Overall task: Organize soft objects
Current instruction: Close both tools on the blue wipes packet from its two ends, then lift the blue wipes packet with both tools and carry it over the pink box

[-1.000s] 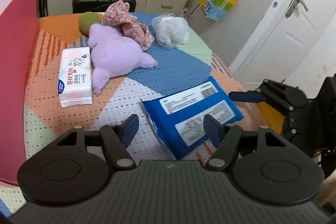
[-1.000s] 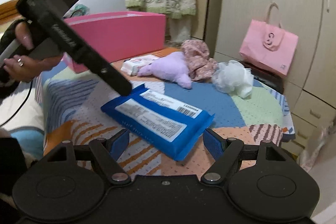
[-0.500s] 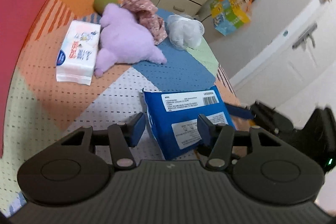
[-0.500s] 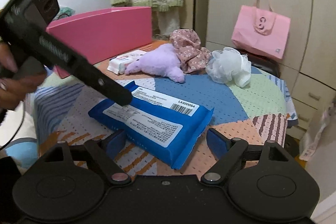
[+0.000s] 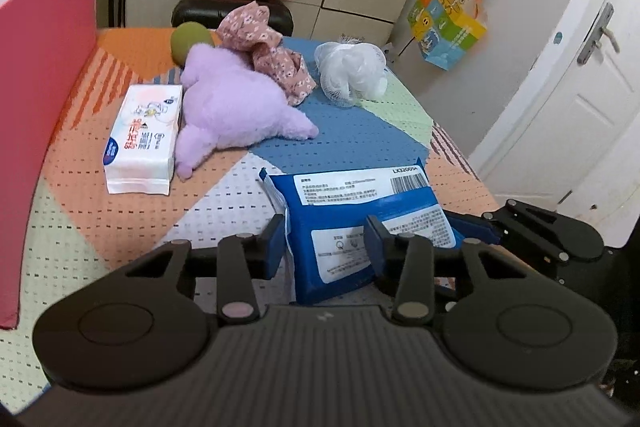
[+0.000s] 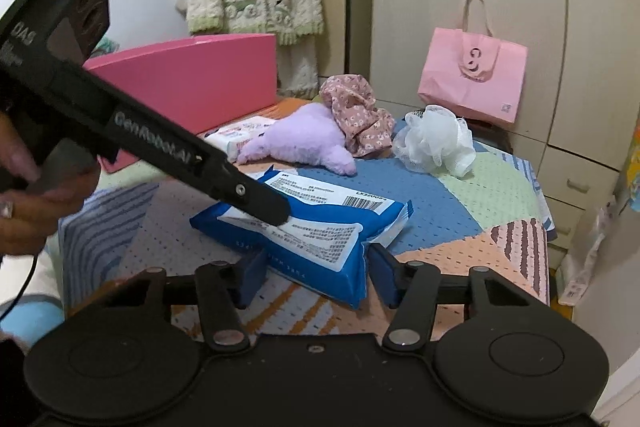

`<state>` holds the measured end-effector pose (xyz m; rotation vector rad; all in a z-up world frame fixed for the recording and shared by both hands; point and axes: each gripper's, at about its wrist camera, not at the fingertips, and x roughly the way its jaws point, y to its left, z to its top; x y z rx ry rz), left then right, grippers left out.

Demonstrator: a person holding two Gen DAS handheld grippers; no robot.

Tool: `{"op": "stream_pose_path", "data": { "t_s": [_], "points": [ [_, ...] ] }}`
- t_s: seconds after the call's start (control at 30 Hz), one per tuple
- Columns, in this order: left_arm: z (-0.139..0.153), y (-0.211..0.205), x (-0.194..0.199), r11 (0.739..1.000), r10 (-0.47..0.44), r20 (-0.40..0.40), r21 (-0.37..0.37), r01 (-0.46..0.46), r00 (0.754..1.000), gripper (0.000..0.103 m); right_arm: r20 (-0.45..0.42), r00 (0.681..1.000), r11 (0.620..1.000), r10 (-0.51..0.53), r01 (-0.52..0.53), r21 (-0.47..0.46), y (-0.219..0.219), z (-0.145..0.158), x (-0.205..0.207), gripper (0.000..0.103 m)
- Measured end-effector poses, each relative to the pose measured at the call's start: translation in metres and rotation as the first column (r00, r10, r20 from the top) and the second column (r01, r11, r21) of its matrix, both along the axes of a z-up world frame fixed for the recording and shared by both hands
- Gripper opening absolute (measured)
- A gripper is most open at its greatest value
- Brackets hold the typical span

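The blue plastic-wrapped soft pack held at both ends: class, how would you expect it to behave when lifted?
The blue plastic-wrapped soft pack already bulges and creases between the right gripper and left gripper, whose jaws have just been closing, so it probably sags if held at one end. Its glossy film looks slippery. It seems unlikely to roll or break.

"LX320054" on blue pack (image 5: 360, 203); "GenRobot.AI" on left gripper (image 6: 276, 215)

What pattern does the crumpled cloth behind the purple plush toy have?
Small white flowers on dusty pink; the cloth shows best in the left wrist view.
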<state>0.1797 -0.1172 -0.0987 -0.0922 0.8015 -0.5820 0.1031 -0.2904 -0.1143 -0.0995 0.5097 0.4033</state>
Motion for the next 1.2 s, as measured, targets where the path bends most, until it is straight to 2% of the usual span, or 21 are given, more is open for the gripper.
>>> {"op": "stream_pose_path", "data": {
  "t_s": [0.2,0.4,0.77,0.93,1.2],
  "points": [
    [0.004,-0.006,-0.01,0.998,-0.015,0.039,0.06,0.013,0.999,0.04,-0.004,0.999,0.998,-0.043,0.043,0.044,0.004,0.002,-0.003,0.06],
    [0.009,-0.003,-0.011,0.996,-0.031,-0.01,0.089,0.032,0.999,0.04,-0.045,0.997,0.991,-0.07,0.075,0.11,0.005,0.006,-0.004,0.063],
    [0.021,0.014,-0.024,0.995,-0.063,-0.043,0.073,0.066,0.997,0.041,-0.02,0.997,0.997,-0.079,0.079,0.024,0.027,0.018,-0.021,0.06],
    [0.035,0.026,-0.04,0.995,-0.069,-0.044,0.064,0.072,0.997,0.04,-0.071,0.993,0.994,-0.097,0.1,0.04,0.035,0.035,-0.032,0.06],
    [0.054,0.057,-0.06,0.998,-0.047,-0.052,0.032,0.049,0.997,0.04,-0.091,0.994,0.998,-0.066,0.066,-0.011,0.059,0.062,-0.047,0.06]
  ]
}}
